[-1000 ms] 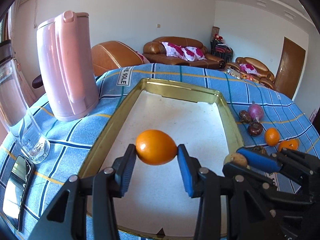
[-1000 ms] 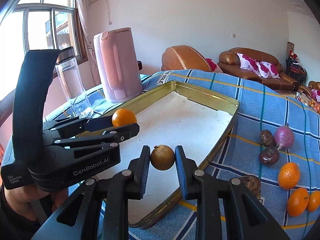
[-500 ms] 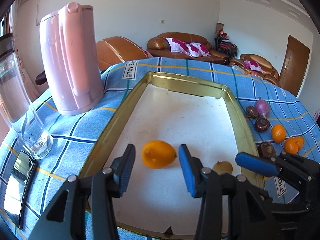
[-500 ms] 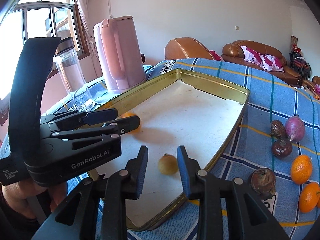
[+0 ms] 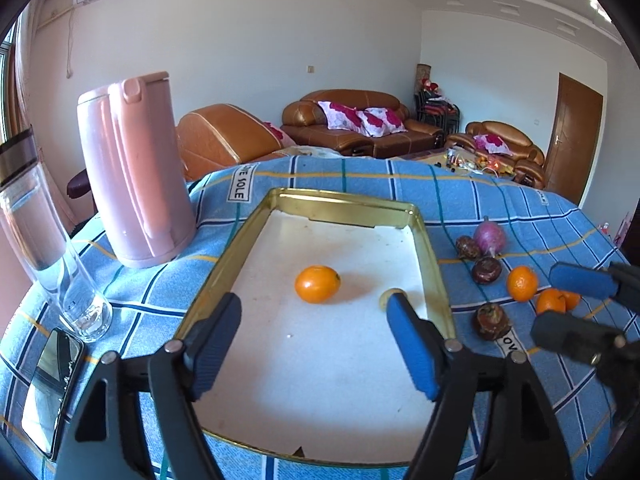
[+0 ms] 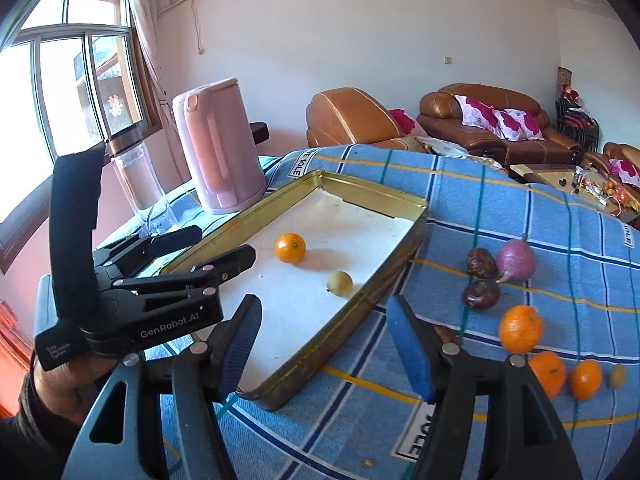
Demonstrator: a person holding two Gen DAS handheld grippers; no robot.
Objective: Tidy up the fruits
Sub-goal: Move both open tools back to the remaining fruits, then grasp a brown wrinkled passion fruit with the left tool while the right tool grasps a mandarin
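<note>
An orange (image 5: 317, 284) and a small yellow-brown fruit (image 6: 339, 283) lie loose on the white floor of the gold-rimmed tray (image 5: 224, 264). My left gripper (image 5: 313, 304) hangs above the tray's near end, its jaws opening with nothing between the pads. My right gripper (image 6: 323, 302) hovers over the tray's near right rim (image 6: 360, 300); its jaws are opening too and hold nothing. To the right of the tray, on the blue checked cloth, lie a purple bulb (image 6: 516, 260), dark fruits (image 6: 481, 294) and several oranges (image 6: 520, 329).
A pink kettle (image 5: 134, 168), a tall glass bottle (image 5: 48, 248) and a phone (image 5: 50, 384) stand left of the tray. A person's hand (image 6: 60, 384) grips the left tool. Sofas sit beyond the table's far edge.
Both grippers opened and let go: the orange and the small fruit dropped onto the tray floor. Both grippers then drew back and rose, the right one shifting right.
</note>
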